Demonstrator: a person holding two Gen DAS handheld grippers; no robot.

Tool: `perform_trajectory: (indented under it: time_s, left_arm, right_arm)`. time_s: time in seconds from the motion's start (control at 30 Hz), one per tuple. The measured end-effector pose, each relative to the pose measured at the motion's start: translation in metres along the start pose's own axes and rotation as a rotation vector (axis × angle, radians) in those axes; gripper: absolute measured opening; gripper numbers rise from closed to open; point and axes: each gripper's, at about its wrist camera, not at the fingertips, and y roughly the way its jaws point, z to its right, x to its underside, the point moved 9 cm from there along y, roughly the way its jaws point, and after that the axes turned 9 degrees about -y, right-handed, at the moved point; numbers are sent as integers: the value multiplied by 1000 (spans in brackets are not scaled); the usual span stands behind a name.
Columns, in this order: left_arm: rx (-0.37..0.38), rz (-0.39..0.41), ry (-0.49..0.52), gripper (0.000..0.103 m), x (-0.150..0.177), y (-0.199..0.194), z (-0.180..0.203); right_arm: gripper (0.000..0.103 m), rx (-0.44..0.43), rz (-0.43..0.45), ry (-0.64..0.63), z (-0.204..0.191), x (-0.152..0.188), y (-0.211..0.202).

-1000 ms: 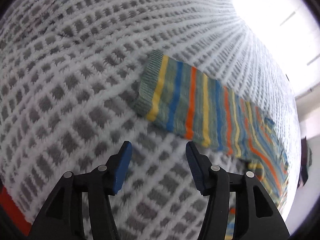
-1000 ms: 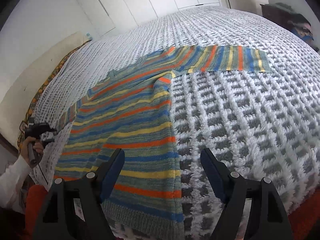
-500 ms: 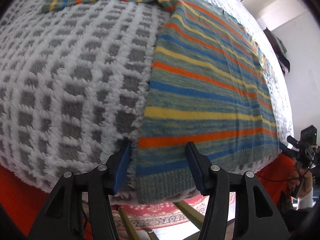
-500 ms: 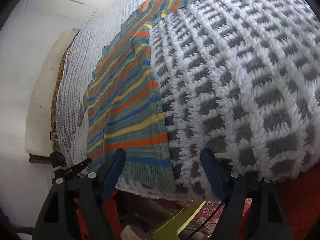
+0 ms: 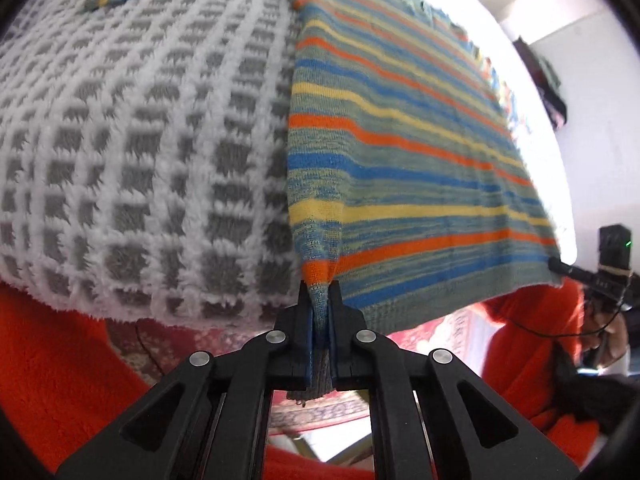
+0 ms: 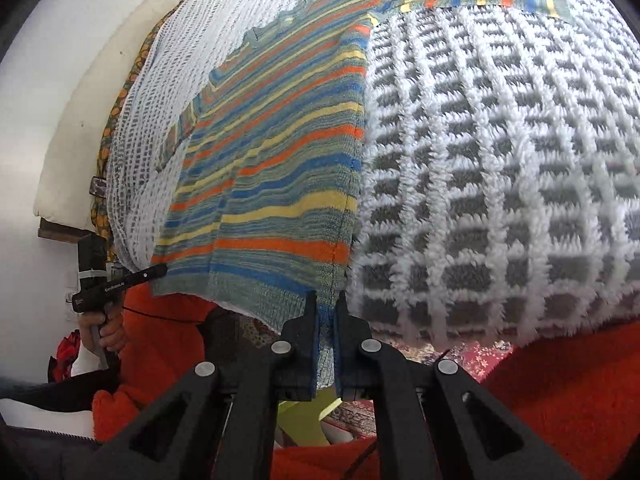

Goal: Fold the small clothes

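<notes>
A striped knit sweater (image 5: pixel 400 152) (image 6: pixel 272 168) in green, blue, yellow and orange lies flat on the bed, sleeves spread, its hem at the near edge. My left gripper (image 5: pixel 319 292) is shut on the hem's left corner, and the cloth puckers up between the pads. My right gripper (image 6: pixel 326 304) is shut on the hem's right corner, beside the side seam. In each view the other gripper shows at the far hem corner: the right one (image 5: pixel 612 276) and the left one (image 6: pixel 104 280), each in a hand.
The bed carries a fluffy white-and-grey checked blanket (image 5: pixel 140 152) (image 6: pixel 500 160). A red blanket edge (image 5: pixel 52 360) and a patterned rug (image 5: pixel 440 328) lie below the bed's near edge. A cream headboard cushion (image 6: pixel 80 112) stands at the far left.
Both grippers went from open astride the hem corners to shut on them. Before that the left one swung from the sleeve cuff over to the hem; the right tipped down.
</notes>
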Motion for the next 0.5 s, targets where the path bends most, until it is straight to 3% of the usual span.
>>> perform_trajectory:
  time_s: [0.07,0.1,0.17,0.2,0.27,0.37,0.47,0.5]
  left_arm:
    - [-60,-8,-15,11,2,11,-7]
    - [-76,1,-19,13,2,11,-8]
    - [-94,33,-15,33,4,2,-5]
    - [-116,78,-15,40,3,-9,-5]
    - [-158,197,-14,62,4,-41,-10]
    - [-163,366,21,74,-17,-77,5]
    - [-126,469,96,93,-28,-89,42]
    - [-120,484,119,93,-31,-88,52]
  right_arm:
    - [10,48,-15,-5,6,6,8]
    - [18,77,-26,10,10,8,12]
    - [44,153,-43,5,19,17,6]
    - [63,207,-31,-22,21,18,-2]
    - [66,341,38,-65,25,16,-28]
    - [66,470,190,-108,21,-4,-67]
    - [66,423,333,-205,-15,-33,-78]
    - [66,379,357,-244,-30,-42,-72]
